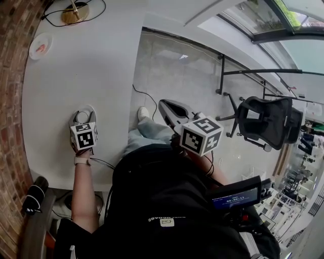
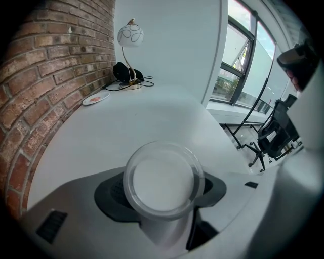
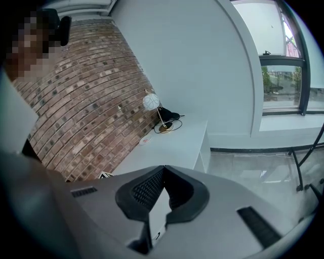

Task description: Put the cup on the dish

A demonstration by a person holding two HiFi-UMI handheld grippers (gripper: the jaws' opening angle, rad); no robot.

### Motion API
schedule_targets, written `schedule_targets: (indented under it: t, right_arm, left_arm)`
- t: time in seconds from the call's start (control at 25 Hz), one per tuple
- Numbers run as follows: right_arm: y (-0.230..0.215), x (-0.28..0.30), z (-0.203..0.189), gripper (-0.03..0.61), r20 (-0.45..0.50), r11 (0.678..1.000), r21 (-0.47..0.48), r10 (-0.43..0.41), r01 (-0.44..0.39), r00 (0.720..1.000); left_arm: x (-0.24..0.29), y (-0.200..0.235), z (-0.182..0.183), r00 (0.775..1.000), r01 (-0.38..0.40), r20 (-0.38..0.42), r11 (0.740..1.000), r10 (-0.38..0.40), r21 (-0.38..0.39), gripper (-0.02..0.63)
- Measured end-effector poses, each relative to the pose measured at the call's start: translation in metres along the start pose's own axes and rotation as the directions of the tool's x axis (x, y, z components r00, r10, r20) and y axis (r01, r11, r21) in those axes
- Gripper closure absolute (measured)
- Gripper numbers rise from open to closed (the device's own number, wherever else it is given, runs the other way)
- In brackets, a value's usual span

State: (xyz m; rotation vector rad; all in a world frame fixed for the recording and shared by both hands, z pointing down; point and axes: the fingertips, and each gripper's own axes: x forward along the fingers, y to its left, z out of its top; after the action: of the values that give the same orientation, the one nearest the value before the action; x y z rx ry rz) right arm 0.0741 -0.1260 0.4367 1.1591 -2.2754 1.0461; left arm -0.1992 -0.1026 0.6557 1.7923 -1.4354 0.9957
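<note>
A clear plastic cup sits between the jaws of my left gripper, which is shut on it just above the white table. In the head view the cup and left gripper are over the table's near end. The dish, small and white with a pink mark, lies at the table's far end by the brick wall; it also shows as the dish and dish. My right gripper hangs shut and empty over the floor, right of the table, its jaw tips touching.
A lamp with a brass base and black cables stands beyond the dish. A brick wall runs along the table's left side. A black office chair stands on the floor at the right.
</note>
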Motion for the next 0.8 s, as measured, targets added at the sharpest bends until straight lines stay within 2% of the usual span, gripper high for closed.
schedule_targets:
  t: [0.8]
  right_arm:
    - [0.003, 0.0, 0.0, 0.575, 0.007, 0.999, -0.004, 0.037, -0.037, 0.999]
  left_arm:
    - [-0.017, -0.007, 0.004, 1.0, -0.007, 0.024, 1.0, 0.008, -0.005, 0.35]
